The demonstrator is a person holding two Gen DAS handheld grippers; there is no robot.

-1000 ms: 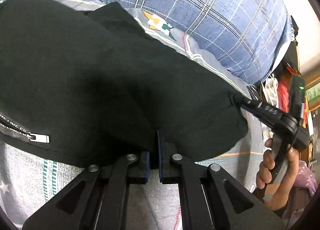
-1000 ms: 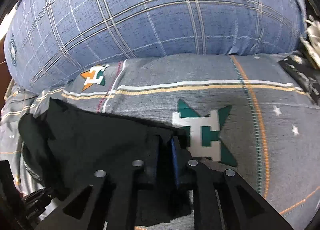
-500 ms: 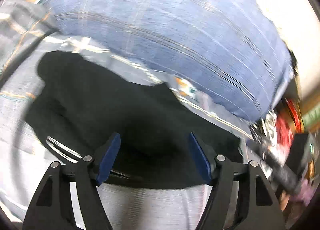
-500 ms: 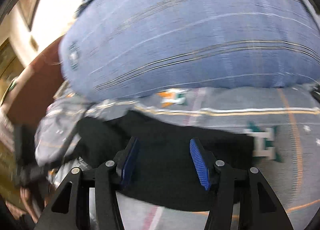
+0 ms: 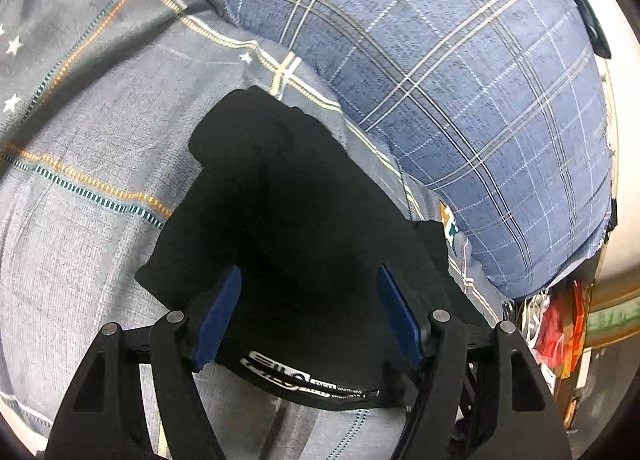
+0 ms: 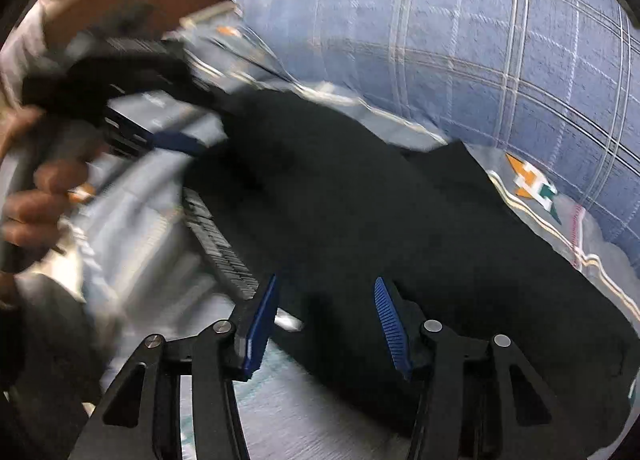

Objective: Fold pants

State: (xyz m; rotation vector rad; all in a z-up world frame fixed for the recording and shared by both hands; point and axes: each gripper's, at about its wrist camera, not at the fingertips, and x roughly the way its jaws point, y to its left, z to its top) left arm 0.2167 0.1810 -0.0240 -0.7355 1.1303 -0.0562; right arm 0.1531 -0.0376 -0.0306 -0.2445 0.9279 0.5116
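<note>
Two grippers open — black pants (image 5: 288, 220) on bedsheet (image 5: 80, 188), beneath both

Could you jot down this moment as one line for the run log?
left gripper: open, over black pants | right gripper: open, jaws just closing a little, nothing pinched | pants: lying on grey bedsheet beside blue plaid pillow

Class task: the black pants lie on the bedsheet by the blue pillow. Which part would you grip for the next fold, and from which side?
Probably the printed waistband edge of the pants, from the near side. It is a firm free edge nearest the open left gripper; the far side lies close to the pillow.
</note>
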